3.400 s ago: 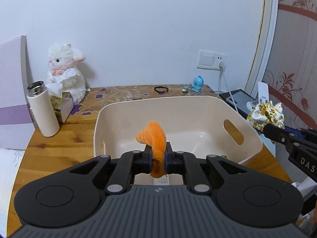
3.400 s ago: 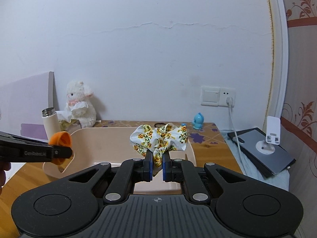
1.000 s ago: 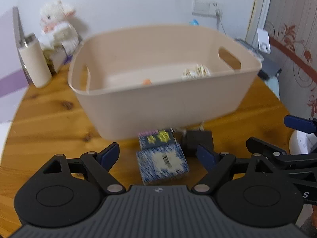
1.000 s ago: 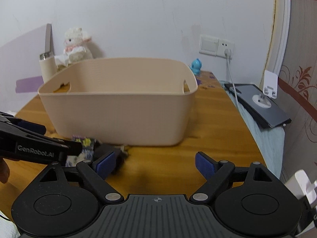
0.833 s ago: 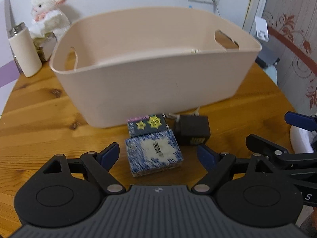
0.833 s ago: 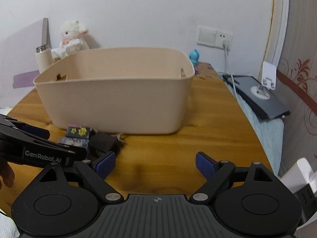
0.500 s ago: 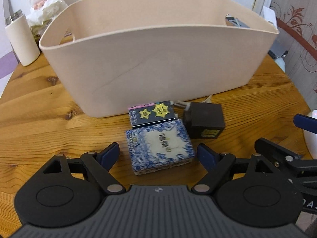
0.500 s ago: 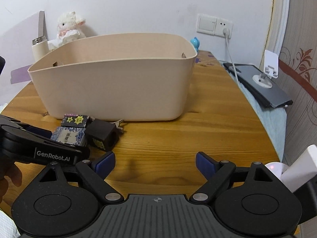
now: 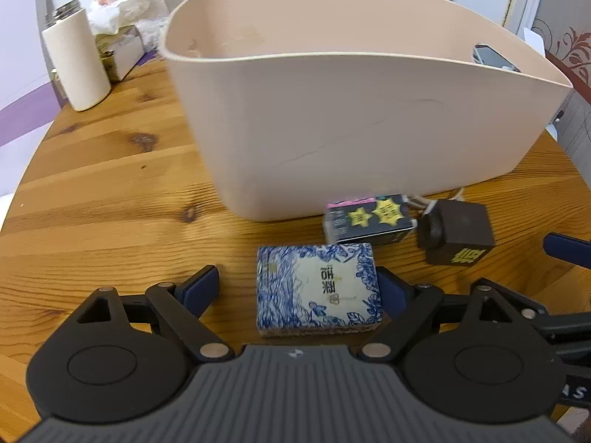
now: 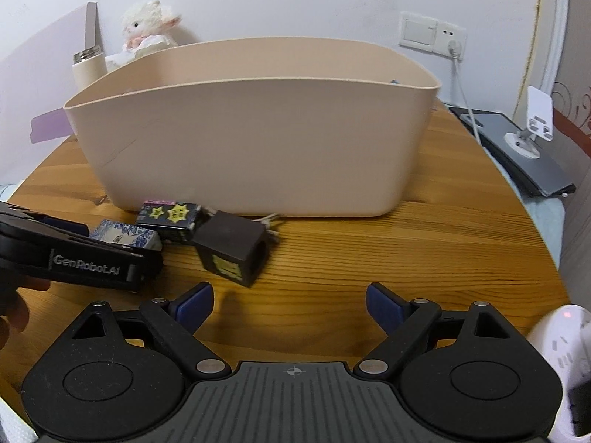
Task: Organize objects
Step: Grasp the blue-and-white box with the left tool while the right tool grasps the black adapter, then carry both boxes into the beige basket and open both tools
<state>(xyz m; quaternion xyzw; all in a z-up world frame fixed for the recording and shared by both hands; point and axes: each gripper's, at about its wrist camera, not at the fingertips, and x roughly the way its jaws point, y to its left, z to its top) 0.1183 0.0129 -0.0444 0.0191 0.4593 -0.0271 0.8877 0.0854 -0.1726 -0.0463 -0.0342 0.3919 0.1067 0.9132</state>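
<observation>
A blue-and-white patterned box (image 9: 319, 289) lies on the wooden table in front of a beige plastic basket (image 9: 362, 110). My left gripper (image 9: 295, 288) is open, low over the table, its jaws on either side of that box. Behind it lie a dark box with yellow stars (image 9: 369, 217) and a black cube (image 9: 458, 236). In the right wrist view my right gripper (image 10: 288, 304) is open and empty above bare table, just right of the black cube (image 10: 232, 247). The star box (image 10: 170, 217) and the patterned box (image 10: 125, 238) sit to its left, partly behind the left gripper's finger (image 10: 74, 258).
A white flask (image 9: 75, 62), a tissue box and a plush lamb (image 9: 125, 3) stand at the back left. A dark tablet with a white stand (image 10: 524, 147) lies off the table's right side. A white power strip (image 10: 561, 350) is at the near right.
Both grippers dropped their cloth items into the basket, opened and came down in front of it. In the last half second the left gripper moved left and closer around the patterned box.
</observation>
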